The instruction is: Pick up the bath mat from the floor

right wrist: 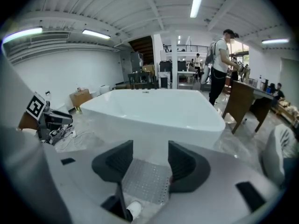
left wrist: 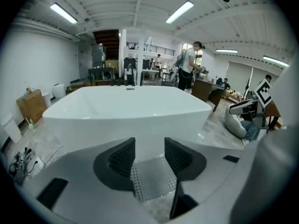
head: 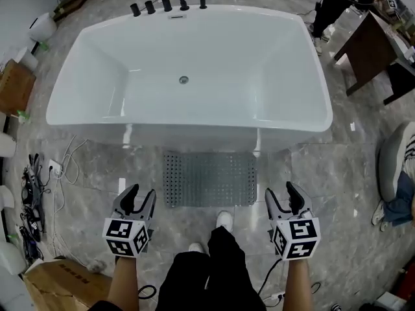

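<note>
A grey perforated bath mat (head: 209,178) lies flat on the marble floor, right against the front of the white bathtub (head: 188,70). My left gripper (head: 139,199) hangs above the floor to the mat's lower left, jaws apart and empty. To the mat's lower right my right gripper (head: 286,198) is also held open with nothing in it. In the left gripper view the bath mat (left wrist: 152,181) shows far below, between the fingers (left wrist: 122,157). Through the right gripper view the bath mat (right wrist: 145,181) lies beyond the fingertips (right wrist: 181,164), untouched.
My legs and white shoes (head: 224,221) stand just behind the mat. Cables and a power strip (head: 32,186) lie on the floor at left, a cardboard box (head: 61,285) at lower left. A wooden table (head: 373,50) and a person (head: 337,5) stand at the back right.
</note>
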Tool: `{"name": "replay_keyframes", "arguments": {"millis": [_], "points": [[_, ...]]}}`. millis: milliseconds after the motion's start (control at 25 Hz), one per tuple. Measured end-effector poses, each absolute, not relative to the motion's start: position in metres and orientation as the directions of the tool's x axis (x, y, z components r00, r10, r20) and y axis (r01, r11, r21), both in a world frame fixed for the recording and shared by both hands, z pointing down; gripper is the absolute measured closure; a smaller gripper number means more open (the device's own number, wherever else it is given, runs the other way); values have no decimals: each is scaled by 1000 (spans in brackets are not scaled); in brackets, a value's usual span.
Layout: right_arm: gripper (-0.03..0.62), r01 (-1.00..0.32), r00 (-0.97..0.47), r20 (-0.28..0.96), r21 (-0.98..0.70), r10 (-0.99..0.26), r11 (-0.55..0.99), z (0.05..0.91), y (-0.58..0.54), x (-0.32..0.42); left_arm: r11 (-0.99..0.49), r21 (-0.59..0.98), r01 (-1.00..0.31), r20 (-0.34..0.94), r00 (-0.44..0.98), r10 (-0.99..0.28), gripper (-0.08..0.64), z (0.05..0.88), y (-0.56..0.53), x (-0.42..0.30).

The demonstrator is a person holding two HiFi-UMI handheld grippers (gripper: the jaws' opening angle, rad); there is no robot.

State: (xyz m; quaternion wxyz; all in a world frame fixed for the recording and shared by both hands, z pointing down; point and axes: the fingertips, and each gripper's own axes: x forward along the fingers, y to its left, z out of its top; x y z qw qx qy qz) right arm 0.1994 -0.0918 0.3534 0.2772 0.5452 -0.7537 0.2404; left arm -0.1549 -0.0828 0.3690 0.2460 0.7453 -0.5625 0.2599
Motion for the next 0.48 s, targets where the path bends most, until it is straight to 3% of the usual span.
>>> {"name": "replay_keyframes", "arguments": {"millis": [480], "points": [[311, -962, -230, 818, -107, -527, 253, 659, -75, 207, -180, 41, -983, 774, 145, -616, 324, 659, -73, -197]]}}
